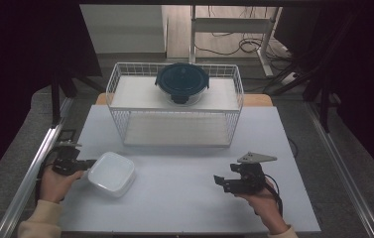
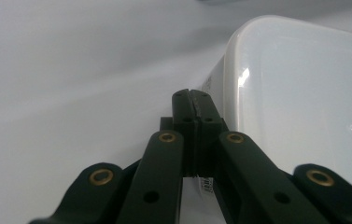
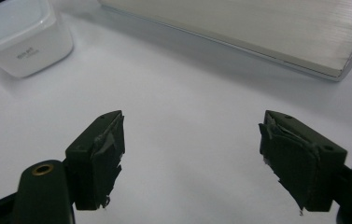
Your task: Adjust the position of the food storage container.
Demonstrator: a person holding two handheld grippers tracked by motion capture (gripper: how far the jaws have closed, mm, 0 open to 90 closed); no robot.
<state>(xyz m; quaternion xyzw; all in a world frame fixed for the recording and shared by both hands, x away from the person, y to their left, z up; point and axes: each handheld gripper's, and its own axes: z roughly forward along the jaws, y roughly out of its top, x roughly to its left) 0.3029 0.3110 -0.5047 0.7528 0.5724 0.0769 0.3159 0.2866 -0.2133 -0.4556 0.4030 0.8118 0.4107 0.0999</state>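
Left tongs (image 1: 86, 163) clenched: in the left gripper view the two black jaws meet with no gap, tips (image 2: 193, 100) just beside the rim of the white square container (image 2: 304, 102). Whether a thin edge of the rim is pinched cannot be told; the jaws look closed on themselves. Container sits on the white surface (image 1: 184, 198) at front left, lid on, touching or nearly touching the left tongs in the high view (image 1: 111, 173).

Right tongs (image 1: 219, 182) released: jaws stand wide apart with bare surface between them (image 3: 190, 158), held low at front right, well apart from the container (image 3: 22, 35).

White wire basket (image 1: 174, 101) stands at the back of the surface. Round glass bowl with dark blue lid (image 1: 182, 82) rests on its upper shelf.
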